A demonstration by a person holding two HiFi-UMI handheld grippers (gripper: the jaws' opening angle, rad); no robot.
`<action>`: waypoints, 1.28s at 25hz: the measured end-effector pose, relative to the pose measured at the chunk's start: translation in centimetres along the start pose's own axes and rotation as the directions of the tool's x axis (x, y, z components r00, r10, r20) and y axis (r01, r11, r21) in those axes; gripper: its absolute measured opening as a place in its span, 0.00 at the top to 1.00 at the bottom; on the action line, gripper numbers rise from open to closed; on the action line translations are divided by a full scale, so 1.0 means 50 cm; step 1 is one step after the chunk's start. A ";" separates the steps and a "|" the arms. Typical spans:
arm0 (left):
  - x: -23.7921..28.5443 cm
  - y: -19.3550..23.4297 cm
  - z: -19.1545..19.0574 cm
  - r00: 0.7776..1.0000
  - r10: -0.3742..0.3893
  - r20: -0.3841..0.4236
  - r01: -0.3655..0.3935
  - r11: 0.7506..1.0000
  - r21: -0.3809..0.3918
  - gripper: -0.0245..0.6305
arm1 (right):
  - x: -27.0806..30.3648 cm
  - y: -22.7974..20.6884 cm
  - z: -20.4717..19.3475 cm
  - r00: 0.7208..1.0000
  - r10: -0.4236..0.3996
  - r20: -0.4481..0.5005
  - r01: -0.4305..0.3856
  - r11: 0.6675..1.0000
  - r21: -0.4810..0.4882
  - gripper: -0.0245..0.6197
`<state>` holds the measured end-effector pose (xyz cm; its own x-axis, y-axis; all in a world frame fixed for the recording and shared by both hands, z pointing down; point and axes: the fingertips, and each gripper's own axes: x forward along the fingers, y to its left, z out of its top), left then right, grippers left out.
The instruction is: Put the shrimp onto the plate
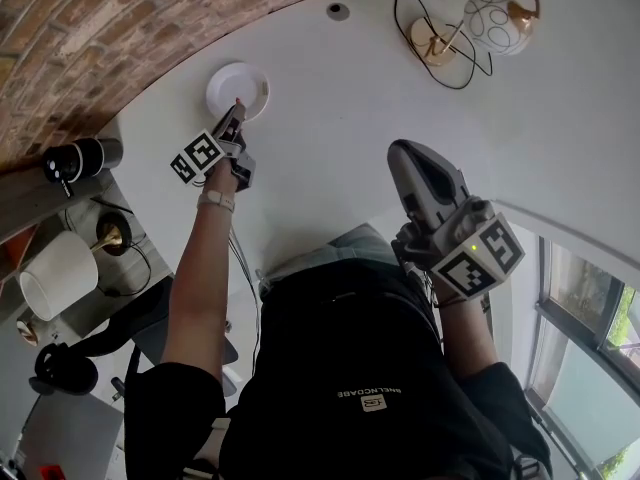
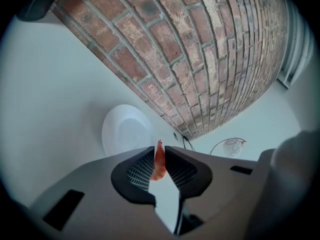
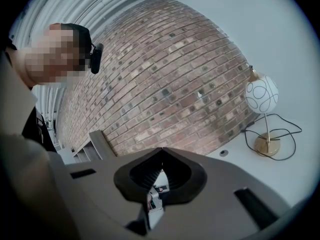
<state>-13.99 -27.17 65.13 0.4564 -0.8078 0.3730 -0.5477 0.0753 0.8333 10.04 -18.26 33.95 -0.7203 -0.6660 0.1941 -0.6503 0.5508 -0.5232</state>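
Note:
An orange shrimp is pinched upright between the jaws of my left gripper, its tip poking past them. In the head view the left gripper hangs at the near edge of the white plate, with the shrimp as a small red speck at its tip. The plate lies on the white table just ahead of the jaws and holds nothing. My right gripper is raised at the right, away from the plate. Its jaws meet at the tips with nothing between them.
A white globe lamp with a brass base and black cable stands at the table's far right. A small round grommet sits near the brick wall. A person with a camera stands at the left of the right gripper view.

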 end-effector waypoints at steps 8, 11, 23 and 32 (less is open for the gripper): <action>0.012 0.035 -0.007 0.997 0.077 -0.020 -0.077 0.997 0.008 0.86 | 0.007 -0.019 -0.001 1.000 -0.015 0.001 0.015 1.000 0.016 0.96; 0.018 0.035 -0.007 0.997 0.075 -0.021 -0.074 0.997 0.011 0.86 | 0.011 -0.022 0.001 1.000 -0.016 0.000 0.016 1.000 0.017 0.96; 0.041 0.036 -0.009 0.991 0.113 -0.070 -0.109 0.992 0.060 0.86 | 0.012 -0.039 0.002 1.000 -0.025 0.008 0.025 0.999 0.036 0.96; 0.044 0.033 -0.010 0.989 0.121 -0.090 -0.115 0.991 0.074 0.86 | 0.013 -0.045 0.004 1.000 -0.024 0.011 0.024 0.999 0.043 0.96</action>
<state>-13.54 -28.55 67.54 0.4478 -0.7367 0.5066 -0.6466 0.1245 0.7526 11.09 -20.00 35.09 -0.7016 -0.6846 0.1979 -0.6564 0.5128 -0.5533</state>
